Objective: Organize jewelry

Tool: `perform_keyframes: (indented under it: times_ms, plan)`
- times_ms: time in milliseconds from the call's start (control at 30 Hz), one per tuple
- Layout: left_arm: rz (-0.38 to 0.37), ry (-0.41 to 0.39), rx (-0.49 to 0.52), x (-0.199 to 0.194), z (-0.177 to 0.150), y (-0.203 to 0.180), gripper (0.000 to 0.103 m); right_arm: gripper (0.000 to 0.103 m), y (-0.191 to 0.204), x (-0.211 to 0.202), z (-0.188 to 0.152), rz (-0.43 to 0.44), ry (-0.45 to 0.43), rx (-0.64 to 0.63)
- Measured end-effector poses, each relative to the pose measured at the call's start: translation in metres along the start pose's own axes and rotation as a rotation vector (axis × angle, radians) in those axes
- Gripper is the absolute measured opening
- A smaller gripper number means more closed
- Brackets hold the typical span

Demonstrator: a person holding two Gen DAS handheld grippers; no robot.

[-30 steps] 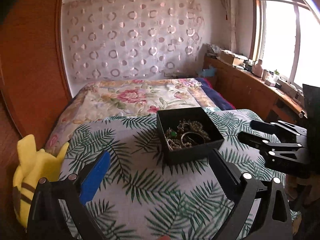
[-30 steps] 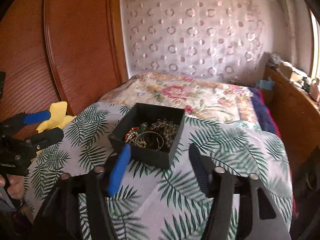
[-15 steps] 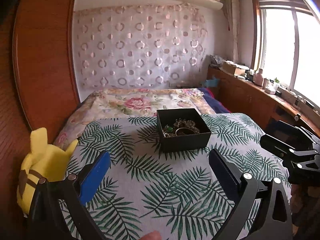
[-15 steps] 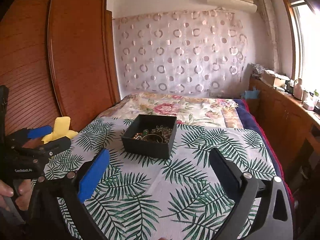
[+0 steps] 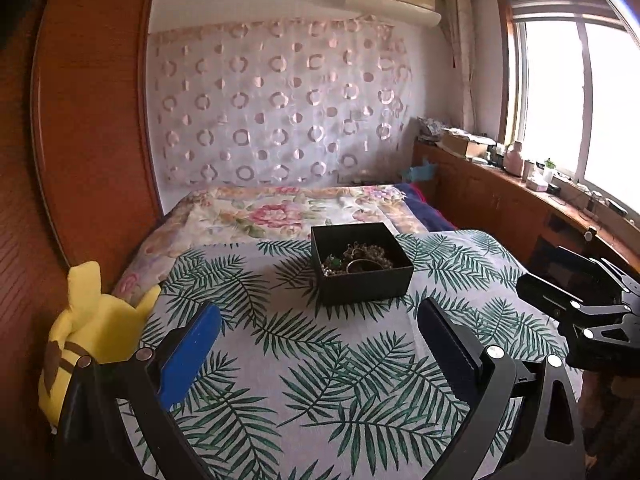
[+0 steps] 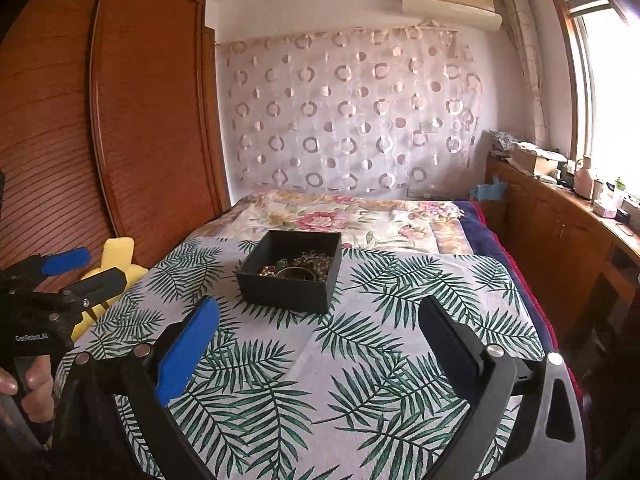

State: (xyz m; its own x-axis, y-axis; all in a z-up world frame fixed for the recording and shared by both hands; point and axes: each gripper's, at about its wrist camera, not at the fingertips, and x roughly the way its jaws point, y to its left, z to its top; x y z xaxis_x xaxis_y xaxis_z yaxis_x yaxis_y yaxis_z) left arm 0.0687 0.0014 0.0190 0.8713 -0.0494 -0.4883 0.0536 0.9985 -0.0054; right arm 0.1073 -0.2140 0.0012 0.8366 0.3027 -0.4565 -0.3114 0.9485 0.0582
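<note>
A black open box (image 5: 362, 264) holds a tangle of jewelry (image 5: 356, 259): beads, a bangle, a green stone. It stands at the far side of a table with a palm-leaf cloth (image 5: 320, 360). The box also shows in the right wrist view (image 6: 291, 270), with the jewelry (image 6: 298, 267) inside. My left gripper (image 5: 320, 328) is open and empty, well short of the box. My right gripper (image 6: 320, 324) is open and empty, also short of the box. Each gripper shows at the other view's edge: the right one (image 5: 560, 280), the left one (image 6: 76, 270).
A yellow plush toy (image 5: 96, 332) sits at the table's left edge. A bed with a floral cover (image 5: 280, 212) lies behind the table. A wooden wardrobe (image 6: 120, 140) is on the left, a cluttered wooden counter (image 5: 520, 184) under the window on the right.
Both grippers have drawn back and up from the box, which now looks smaller and farther. The right gripper's jaws have opened wider. The box has not moved.
</note>
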Motion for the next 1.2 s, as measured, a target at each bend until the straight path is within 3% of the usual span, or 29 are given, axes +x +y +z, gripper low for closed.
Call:
perform_keyframes:
  times_ms: [1200]
  plan:
    - [-0.005, -0.004, 0.004, -0.0055, 0.0029, -0.0033, 0.095, 0.100, -0.0033, 0.0006, -0.0029, -0.004, 0.001, 0.019]
